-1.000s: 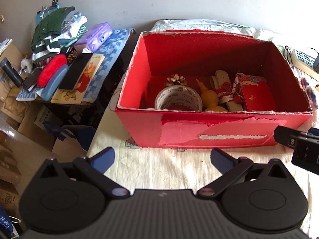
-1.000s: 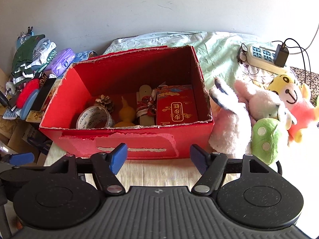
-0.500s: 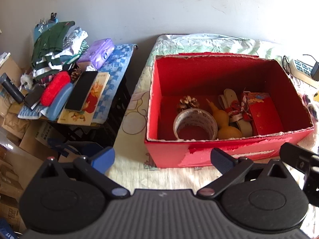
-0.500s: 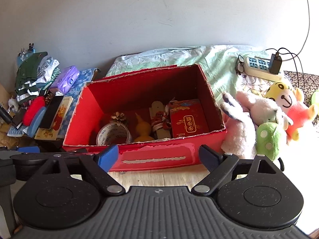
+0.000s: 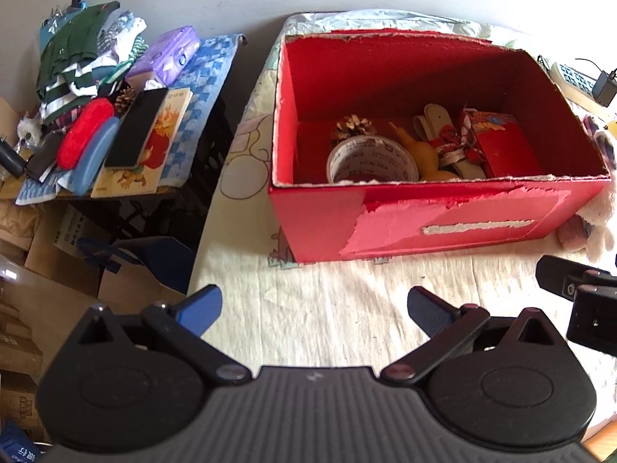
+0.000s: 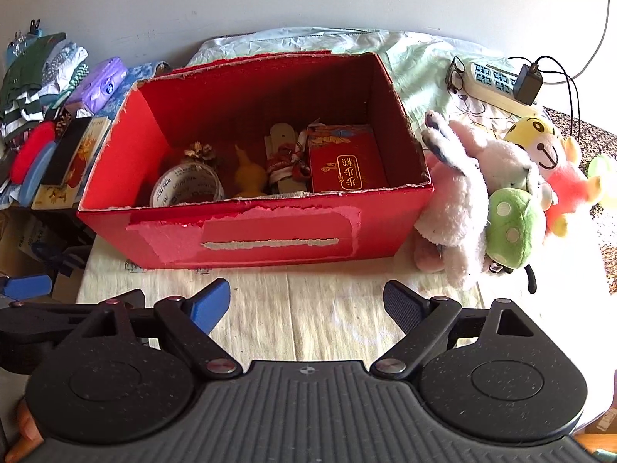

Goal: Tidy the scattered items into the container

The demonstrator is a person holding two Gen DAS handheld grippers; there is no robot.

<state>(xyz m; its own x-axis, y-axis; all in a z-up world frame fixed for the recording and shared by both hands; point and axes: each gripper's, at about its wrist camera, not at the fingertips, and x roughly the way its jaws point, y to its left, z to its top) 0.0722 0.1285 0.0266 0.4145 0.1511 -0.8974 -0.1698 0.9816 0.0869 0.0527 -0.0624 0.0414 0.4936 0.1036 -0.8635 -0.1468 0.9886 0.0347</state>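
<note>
A red cardboard box (image 5: pixel 443 220) (image 6: pixel 246 231) stands on the cloth-covered table. Inside lie a tape roll (image 5: pixel 372 160) (image 6: pixel 187 189), a pine cone (image 5: pixel 354 126), a yellow gourd (image 5: pixel 420 152) (image 6: pixel 248 175), a tied bundle (image 6: pixel 283 162) and a red packet (image 5: pixel 505 146) (image 6: pixel 345 164). My left gripper (image 5: pixel 314 305) is open and empty, in front of the box's left corner. My right gripper (image 6: pixel 306 301) is open and empty, in front of the box's middle.
Plush toys (image 6: pixel 497 200) lie against the box's right side. A power strip (image 6: pixel 497 81) with a charger sits behind them. Left of the table, a crate holds clothes (image 5: pixel 85 46), a phone (image 5: pixel 137 127), a book and cases. Cardboard boxes (image 5: pixel 58 254) stand below.
Both grippers have pulled back and up from the box, so it looks smaller and more of the table shows. Both stay open and empty.
</note>
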